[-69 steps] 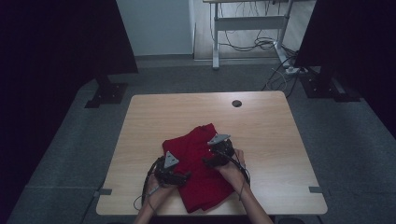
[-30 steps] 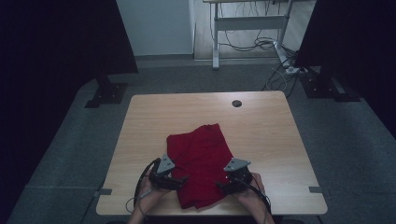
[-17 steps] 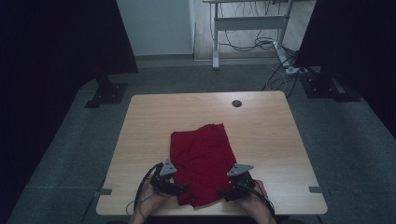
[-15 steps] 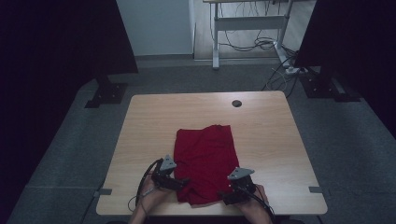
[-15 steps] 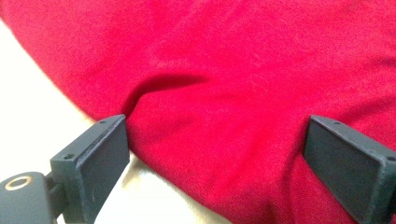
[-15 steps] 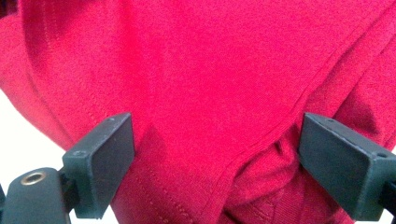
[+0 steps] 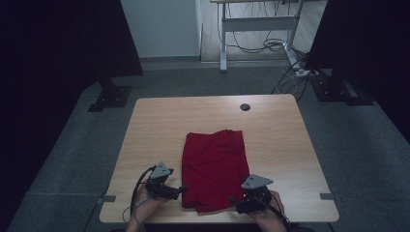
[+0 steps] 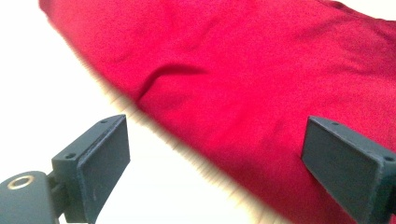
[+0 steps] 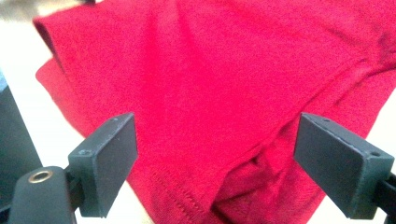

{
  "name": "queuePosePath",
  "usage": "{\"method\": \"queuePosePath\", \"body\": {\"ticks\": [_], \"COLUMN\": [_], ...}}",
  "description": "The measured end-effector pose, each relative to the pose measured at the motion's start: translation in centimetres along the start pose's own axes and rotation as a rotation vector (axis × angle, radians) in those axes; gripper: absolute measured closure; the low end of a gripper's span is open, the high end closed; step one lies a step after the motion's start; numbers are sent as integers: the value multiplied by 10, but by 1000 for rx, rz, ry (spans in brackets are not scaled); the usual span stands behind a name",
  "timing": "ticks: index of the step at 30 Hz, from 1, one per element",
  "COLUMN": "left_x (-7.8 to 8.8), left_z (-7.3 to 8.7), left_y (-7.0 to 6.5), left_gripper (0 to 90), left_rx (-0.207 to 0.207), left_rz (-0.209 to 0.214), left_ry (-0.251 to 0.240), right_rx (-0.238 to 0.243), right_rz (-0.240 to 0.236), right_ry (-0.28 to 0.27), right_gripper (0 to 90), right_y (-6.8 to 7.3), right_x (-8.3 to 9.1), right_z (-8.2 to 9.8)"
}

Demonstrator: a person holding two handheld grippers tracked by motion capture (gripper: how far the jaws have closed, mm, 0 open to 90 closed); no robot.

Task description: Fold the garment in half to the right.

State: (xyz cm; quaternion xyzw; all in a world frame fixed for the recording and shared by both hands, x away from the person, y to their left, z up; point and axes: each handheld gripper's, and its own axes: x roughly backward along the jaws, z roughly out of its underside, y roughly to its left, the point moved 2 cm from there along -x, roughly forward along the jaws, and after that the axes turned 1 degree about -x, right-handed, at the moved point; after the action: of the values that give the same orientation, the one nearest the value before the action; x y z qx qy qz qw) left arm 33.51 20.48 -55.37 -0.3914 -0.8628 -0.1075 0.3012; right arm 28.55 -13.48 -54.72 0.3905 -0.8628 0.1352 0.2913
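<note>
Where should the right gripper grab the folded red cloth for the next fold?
Probably the near right corner of the red cloth, coming in level from the table's near edge. Layered hems are stacked there, just ahead of the open right gripper, so one pinch likely catches every layer.

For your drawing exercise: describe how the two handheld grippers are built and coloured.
Each gripper, the left gripper and the right gripper, is black with a grey three-cornered plate on top and a dark cable trailing back. Close up, the flat rectangular jaw pads are dark grey, with small screw holes and a brass-coloured ring at the base.
</note>
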Motion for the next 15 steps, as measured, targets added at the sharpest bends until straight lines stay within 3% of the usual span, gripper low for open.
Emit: {"method": "queuePosePath", "body": {"ticks": [1, 3, 4, 5, 7, 9, 10, 15], "left_x": [2, 2, 6, 6, 6, -1, -2, -4], "left_z": [4, 4, 14, 16, 16, 22, 22, 21], "left_y": [5, 5, 18, 21, 21, 24, 23, 20], "left_gripper": [84, 84, 84, 84, 85, 84, 74, 70], "left_rx": [8, 8, 21, 28, 28, 26, 1, -14], "left_rz": [-23, -23, -80, -88, -88, -114, -130, -143], "left_ry": [10, 10, 42, 46, 46, 80, 85, 94], "right_rx": [4, 4, 4, 12, -4, -8, -15, -23], "right_rz": [-4, -12, -12, -27, -27, -14, -9, -4], "right_ry": [11, 27, 27, 77, 50, 51, 52, 52], "right_gripper": [138, 138, 143, 147, 147, 152, 152, 152], "right_y": [0, 0, 0, -3, -3, -3, -3, -3], "right_x": [-3, -8, -8, -28, -30, -32, -33, -33], "right_z": [2, 4, 4, 15, 16, 14, 14, 13]}}
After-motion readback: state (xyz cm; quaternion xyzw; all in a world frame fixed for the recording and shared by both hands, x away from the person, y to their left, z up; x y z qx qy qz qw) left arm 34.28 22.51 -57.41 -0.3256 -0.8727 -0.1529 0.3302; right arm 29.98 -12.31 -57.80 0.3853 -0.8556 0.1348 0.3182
